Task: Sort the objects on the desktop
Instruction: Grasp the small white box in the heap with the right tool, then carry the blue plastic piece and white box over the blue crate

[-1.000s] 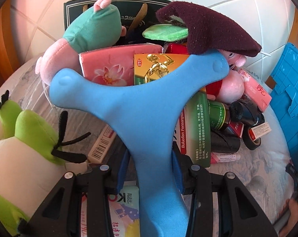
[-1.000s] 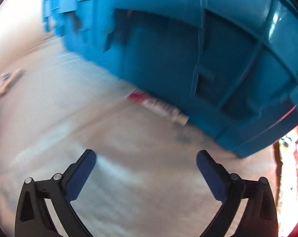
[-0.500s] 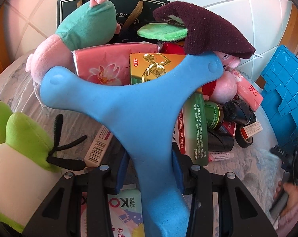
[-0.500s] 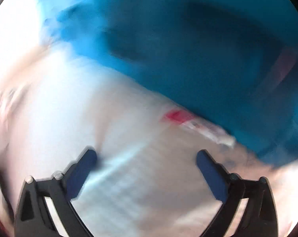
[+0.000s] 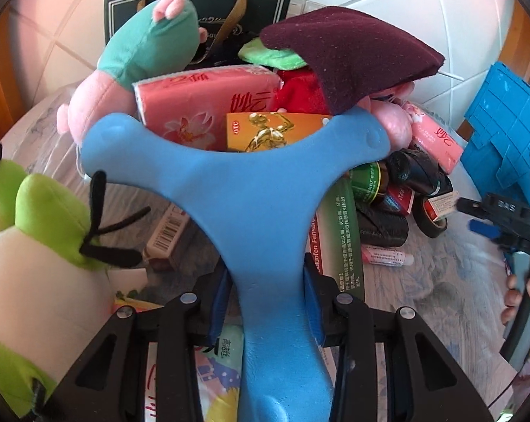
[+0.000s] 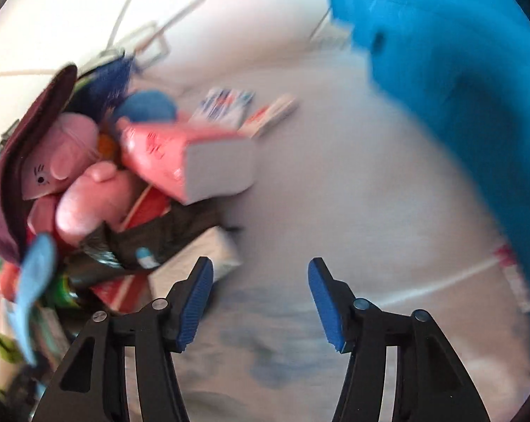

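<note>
Left wrist view shows the left claw (image 5: 265,302) clenched on the stem of a blue Y-shaped foam toy (image 5: 251,190); its blue pads press the stem from both sides, and the jaws are closing a little more. The two arms of the toy spread toward 10 and 2 o'clock over a pile of objects on the desk (image 5: 440,288), which is covered with a pale patterned cloth. Behind the toy, at 12 o'clock, lie a pink tissue pack (image 5: 201,102), an orange medicine box (image 5: 272,130) and a dark maroon cloth (image 5: 349,52) that rests on top of the pile. A pink and green plush (image 5: 138,52) leans at 11 o'clock. A green and white plush (image 5: 36,246) stands at 9 o'clock, just beside the claw. At 3 o'clock are a black tape roll (image 5: 433,221), a small tube (image 5: 388,256) and, farther out, a blue plastic crate (image 5: 500,123). The right claw (image 5: 476,216) comes in at the right edge, held by a hand (image 5: 528,292).

Right wrist view is blurred. The right claw (image 6: 261,302) holds nothing; its jaws are closing over bare cloth. The pile sits at 9 o'clock, with another pink tissue pack (image 6: 180,154) nearest, and the blue plastic crate (image 6: 458,70) fills 2 o'clock.
</note>
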Demonstrator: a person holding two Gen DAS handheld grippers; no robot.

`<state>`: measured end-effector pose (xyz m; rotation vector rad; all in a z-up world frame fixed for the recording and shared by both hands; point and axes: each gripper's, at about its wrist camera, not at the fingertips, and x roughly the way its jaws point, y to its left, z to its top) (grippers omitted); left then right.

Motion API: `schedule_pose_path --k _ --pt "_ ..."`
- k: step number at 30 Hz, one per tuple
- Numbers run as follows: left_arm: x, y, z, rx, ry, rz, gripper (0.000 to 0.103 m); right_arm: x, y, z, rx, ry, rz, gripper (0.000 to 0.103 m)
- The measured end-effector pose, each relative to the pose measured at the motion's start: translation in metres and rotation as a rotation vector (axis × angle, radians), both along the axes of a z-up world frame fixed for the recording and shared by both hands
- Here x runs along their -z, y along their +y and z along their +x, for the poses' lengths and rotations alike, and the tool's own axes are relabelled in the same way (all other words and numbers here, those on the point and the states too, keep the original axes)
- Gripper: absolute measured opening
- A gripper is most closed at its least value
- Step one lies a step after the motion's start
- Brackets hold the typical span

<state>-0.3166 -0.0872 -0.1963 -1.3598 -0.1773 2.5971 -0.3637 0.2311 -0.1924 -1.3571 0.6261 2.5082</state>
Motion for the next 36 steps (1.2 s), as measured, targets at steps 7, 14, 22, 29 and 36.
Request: schedule_pose_path --k 7,14,22,29,36 --pt "-0.01 0.003 0.005 -0.029 0.012 -0.004 0.035 0.024 -0.024 -0.021 -0.087 0.016 -0.174 0.026" --pt "-0.052 0.005 0.035 -0.056 0.118 -0.048 0.034 -0.023 -0.068 0.013 -0.227 0.094 -0.036 0.017" --pt "-0.112 0.006 0.092 -0.098 0.247 -0.036 0.034 -0.073 -0.1 0.029 -0.325 0.184 0.104 0.017" --pt "-0.164 0.02 0.144 -0.096 0.365 -0.027 0.034 -0.155 -0.109 0.111 -0.386 0.331 0.207 0.017" --pt "-0.205 0.057 0.186 -0.058 0.466 -0.01 0.034 -0.215 -0.088 0.173 -0.375 0.464 0.259 0.017"
